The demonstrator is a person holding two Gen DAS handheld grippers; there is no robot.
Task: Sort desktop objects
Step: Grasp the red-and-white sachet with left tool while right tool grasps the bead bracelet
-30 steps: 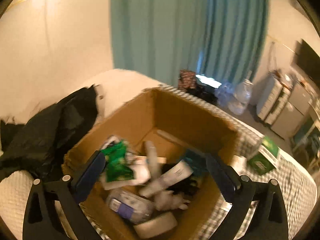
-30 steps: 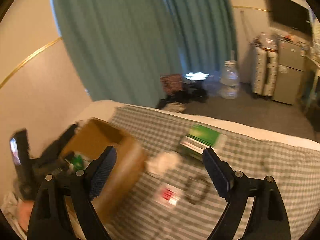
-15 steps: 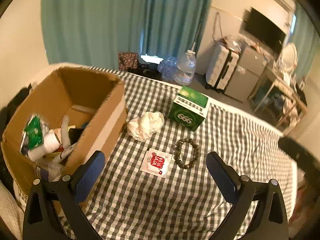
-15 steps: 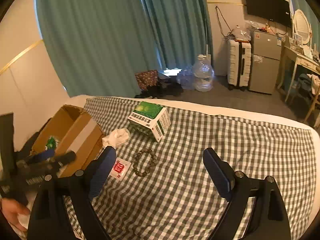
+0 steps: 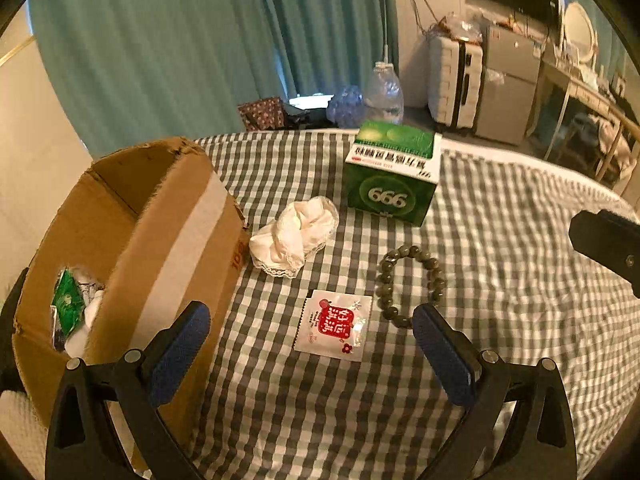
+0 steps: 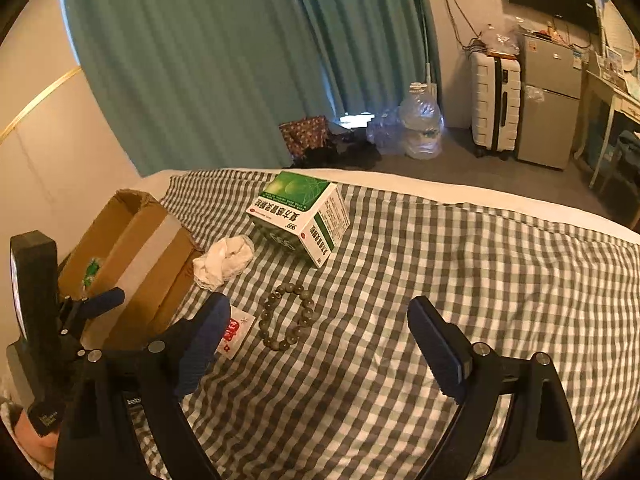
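Surface: a green-and-white checked cloth (image 5: 500,240) is seen spread over a white bed.
Left gripper: the black two-finger left gripper with blue pads (image 5: 310,330) is held over the near part of the cloth, jaws spread wide, nothing between the pads.
Right gripper: the matching black right gripper with blue pads (image 6: 318,326) is likewise spread wide and empty, held above bare cloth right of the objects.
Carton: an open brown cardboard carton with a pale tape strip (image 5: 132,240) is stood at the left edge of the cloth; green and white packets are seen inside.
Sachet: a flat white square sachet with a red printed label (image 5: 334,326) is laid on the cloth, just right of the carton, between the left gripper's pads as viewed.
Bracelet: a ring of dull grey-green beads (image 5: 410,280) is laid just right of the sachet, apart from it.
Cloth item: a crumpled white lace-edged fabric (image 5: 296,236) is laid beyond the sachet, close to the carton's corner.
Box: a green-and-white printed cardboard medicine box (image 5: 392,172) is stood farthest, beyond the bracelet.
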